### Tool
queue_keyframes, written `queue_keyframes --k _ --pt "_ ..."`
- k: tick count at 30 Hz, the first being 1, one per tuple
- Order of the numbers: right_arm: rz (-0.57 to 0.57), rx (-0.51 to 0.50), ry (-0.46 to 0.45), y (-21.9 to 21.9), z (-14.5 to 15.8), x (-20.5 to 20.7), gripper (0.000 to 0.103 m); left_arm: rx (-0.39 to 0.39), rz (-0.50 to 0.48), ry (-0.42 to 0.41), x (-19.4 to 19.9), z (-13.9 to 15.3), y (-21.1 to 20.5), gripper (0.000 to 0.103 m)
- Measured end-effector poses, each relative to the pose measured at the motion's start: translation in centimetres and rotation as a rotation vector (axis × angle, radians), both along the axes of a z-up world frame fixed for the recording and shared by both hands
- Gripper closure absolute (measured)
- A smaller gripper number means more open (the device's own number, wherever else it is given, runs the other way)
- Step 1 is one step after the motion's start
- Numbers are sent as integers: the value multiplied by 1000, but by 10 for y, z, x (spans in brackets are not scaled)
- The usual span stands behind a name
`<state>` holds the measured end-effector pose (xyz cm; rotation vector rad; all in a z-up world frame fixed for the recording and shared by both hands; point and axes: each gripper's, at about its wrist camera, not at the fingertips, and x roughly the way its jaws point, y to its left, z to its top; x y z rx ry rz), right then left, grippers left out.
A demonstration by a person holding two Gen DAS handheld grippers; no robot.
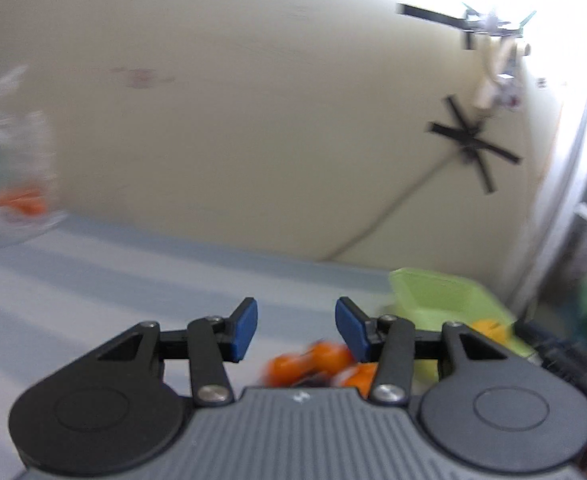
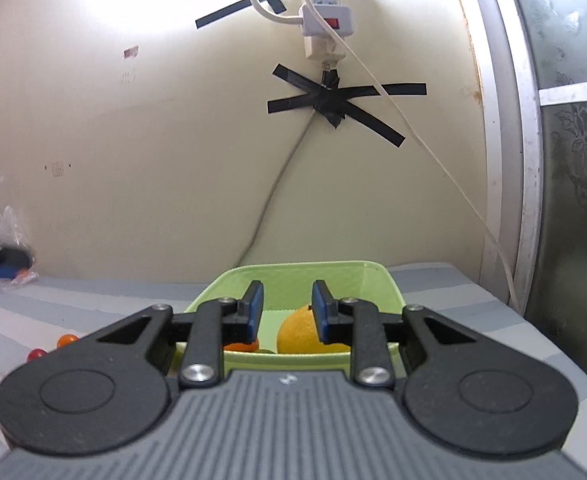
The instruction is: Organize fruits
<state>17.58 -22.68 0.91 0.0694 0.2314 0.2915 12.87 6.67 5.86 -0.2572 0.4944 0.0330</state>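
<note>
Seen from the right wrist, the right gripper [image 2: 285, 312] hovers over a pale green rectangular plastic tub [image 2: 389, 284] on the blue-and-white striped cloth [image 2: 93, 300], its blue-padded jaws narrowly parted and gripping nothing. Just beyond them a round yellow-orange citrus fruit [image 2: 299, 332] and a smaller orange fruit [image 2: 240, 346] lie in the tub, apparently the collecting place. The left gripper [image 1: 296, 330], also slightly parted and empty, points at small blurred orange fruits [image 1: 313, 362] loose on the cloth at five o'clock below its fingertips, with the tub at three o'clock, probably lining up a pick.
</note>
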Motion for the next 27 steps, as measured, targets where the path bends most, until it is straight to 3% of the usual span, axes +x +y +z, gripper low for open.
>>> queue_keyframes --k 4,6,13,22,27 --pt "69 67 42 2 3 -15 74 -4 38 50 -21 -16 22 58" --pt "119 53 60 13 4 -28 74 -12 31 63 -26 -24 27 58" --pt "261 -189 107 77 -2 -52 74 -19 -71 106 -16 -45 21 59" --pt "265 -482 167 119 -15 -26 72 12 -150 136 9 -61 4 55" --pt "290 -531 202 123 -20 -21 72 9 -171 153 16 -70 -2 64"
